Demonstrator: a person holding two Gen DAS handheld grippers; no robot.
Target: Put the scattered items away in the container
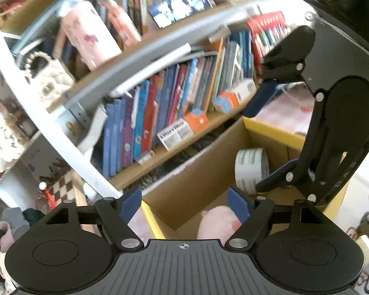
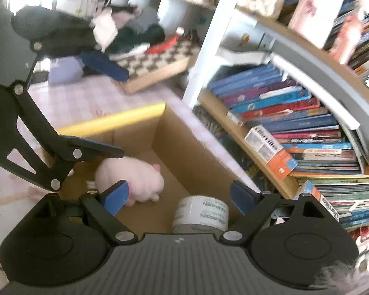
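Hovering over cardboard box (image 2: 174, 132), left tool (image 1: 184, 204) and right tool (image 2: 178, 196) both wide, empty; tape roll (image 2: 201, 215), pink plush (image 2: 132, 179) inside.

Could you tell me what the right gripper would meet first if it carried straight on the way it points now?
Probably the white tape roll inside the brown cardboard box, just ahead of the open right gripper; depth is uncertain.

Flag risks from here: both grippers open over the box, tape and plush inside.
1. The left gripper and right gripper hang close together over the cardboard box; they could collide.
2. The tape roll stands on edge and could roll into the pink plush.
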